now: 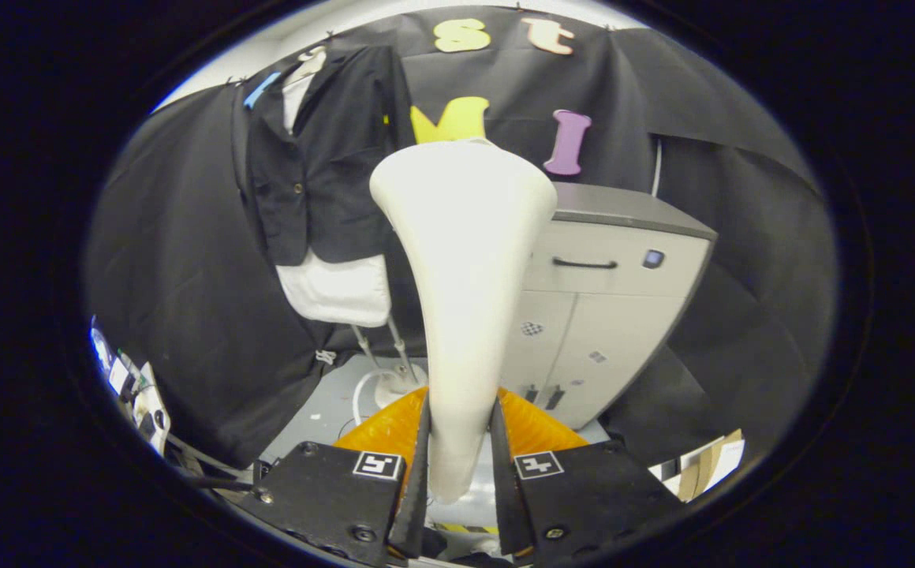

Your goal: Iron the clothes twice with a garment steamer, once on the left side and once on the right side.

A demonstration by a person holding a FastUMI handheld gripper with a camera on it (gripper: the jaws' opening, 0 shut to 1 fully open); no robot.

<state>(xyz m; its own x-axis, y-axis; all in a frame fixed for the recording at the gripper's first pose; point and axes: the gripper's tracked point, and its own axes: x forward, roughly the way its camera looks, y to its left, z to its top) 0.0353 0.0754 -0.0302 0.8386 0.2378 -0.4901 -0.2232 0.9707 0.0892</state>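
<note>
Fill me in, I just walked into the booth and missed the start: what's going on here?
A hand-held gripper is shut on the handle of a white garment steamer, both fingers pressing its narrow lower end, the wide head pointing up and forward. Beyond it and off to one side, a dark jacket hangs over a white garment on a stand. The steamer head is apart from the jacket, so no pass is under way at this moment. A grey cabinet stands behind.

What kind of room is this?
Probably a practice booth for steaming clothes: a black jacket hangs on a stand, a grey cabinet stands beside it, and the tool grips a white garment steamer.
</note>
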